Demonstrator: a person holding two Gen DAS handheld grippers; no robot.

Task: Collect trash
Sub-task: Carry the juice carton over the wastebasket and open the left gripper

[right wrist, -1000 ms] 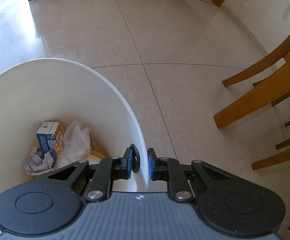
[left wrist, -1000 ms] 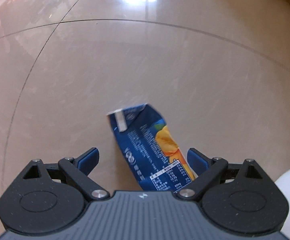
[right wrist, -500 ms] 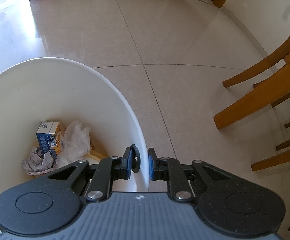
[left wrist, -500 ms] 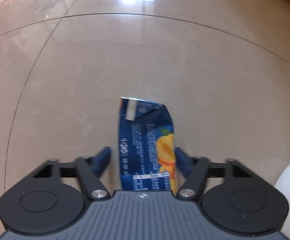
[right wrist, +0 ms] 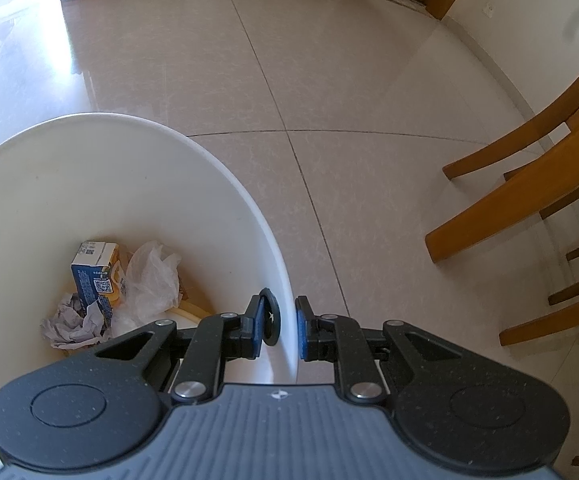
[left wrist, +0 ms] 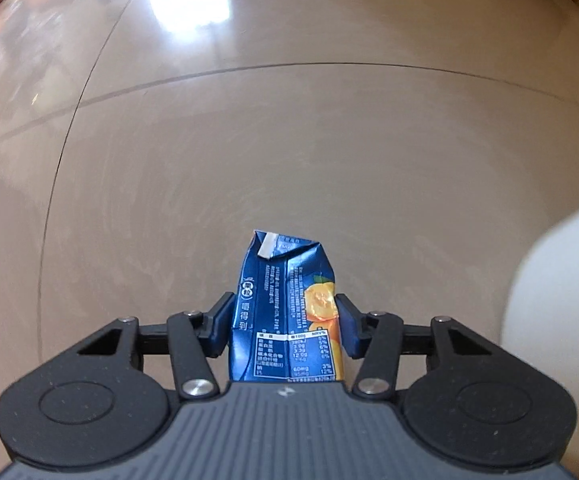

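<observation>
1. on my left gripper (left wrist: pixel 285 330) the two blue pads press on either side of a carton (left wrist: pixel 285 312), one on its dark blue face and one on its orange edge, so it is clamped on the carton.
2. the carton stands roughly upright between the fingers, its crumpled top pointing away from me, over the beige floor (left wrist: pixel 249 160); i cannot tell if its base touches the tile.
3. the carton's print: white chinese characters down the blue side, an orange fruit picture, and a nutrition table low on the front. i can make out "100g" in its header; the rest is too small to read.
4. at the right edge of the left view sits a white curved wall, the bin (left wrist: pixel 561 300), near the carton but apart from it.
5. my right gripper (right wrist: pixel 285 328) pinches the rim of the bin (right wrist: pixel 249 208), one pad inside and one outside.
6. down in the bin lie a second blue carton (right wrist: pixel 95 276) with a qr code on it, a clear bag (right wrist: pixel 151 280) and crumpled paper (right wrist: pixel 71 322).
7. wooden chair legs (right wrist: pixel 509 196) stand on the floor to the right.
</observation>
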